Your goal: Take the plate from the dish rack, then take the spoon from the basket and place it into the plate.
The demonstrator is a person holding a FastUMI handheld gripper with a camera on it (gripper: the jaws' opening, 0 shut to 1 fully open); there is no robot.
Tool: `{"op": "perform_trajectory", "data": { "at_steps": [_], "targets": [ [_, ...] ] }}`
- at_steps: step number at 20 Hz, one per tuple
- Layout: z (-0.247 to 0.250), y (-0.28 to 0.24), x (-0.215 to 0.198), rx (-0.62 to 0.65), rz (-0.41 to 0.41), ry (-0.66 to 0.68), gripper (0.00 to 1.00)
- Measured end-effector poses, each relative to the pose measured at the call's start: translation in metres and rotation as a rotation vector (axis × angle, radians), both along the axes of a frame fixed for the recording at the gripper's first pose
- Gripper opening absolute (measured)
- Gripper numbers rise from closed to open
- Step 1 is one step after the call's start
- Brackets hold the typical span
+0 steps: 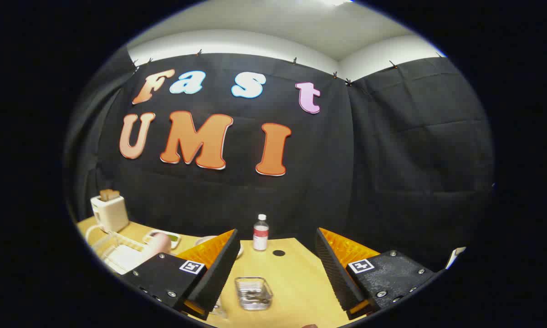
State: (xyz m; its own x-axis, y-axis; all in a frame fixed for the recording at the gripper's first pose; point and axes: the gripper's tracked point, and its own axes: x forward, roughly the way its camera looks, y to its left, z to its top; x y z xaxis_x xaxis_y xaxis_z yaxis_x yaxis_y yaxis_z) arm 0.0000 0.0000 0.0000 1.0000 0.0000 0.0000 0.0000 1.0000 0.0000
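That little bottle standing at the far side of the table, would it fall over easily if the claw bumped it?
Probably. The bottle is tall and narrow on a small base, so a nudge near its cap would likely tip it. It looks like clear plastic, so likely light and not fragile. The open claw is well short of it.

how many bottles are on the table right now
1. The bottle stands upright beyond the open gripper, near the table's far edge, past the wire basket. The fingers could hide others.

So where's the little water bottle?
The bottle stands upright at the table's far edge, beyond the open tongs, past the wire basket.
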Motion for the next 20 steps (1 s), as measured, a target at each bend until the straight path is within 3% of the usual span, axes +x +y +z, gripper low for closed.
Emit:
{"op": "perform_trajectory", "data": {
  "at_steps": [4,8,12,20],
  "targets": [
    [0.013,0.039,-0.044,0.131,0.096,0.056,0.98],
    [0.02,0.053,-0.071,0.111,0.127,0.078,0.99],
    [0.029,0.07,-0.073,0.181,0.211,0.104,0.99],
    [-0.004,0.082,-0.049,0.168,0.234,0.198,0.98]
  ]
}}
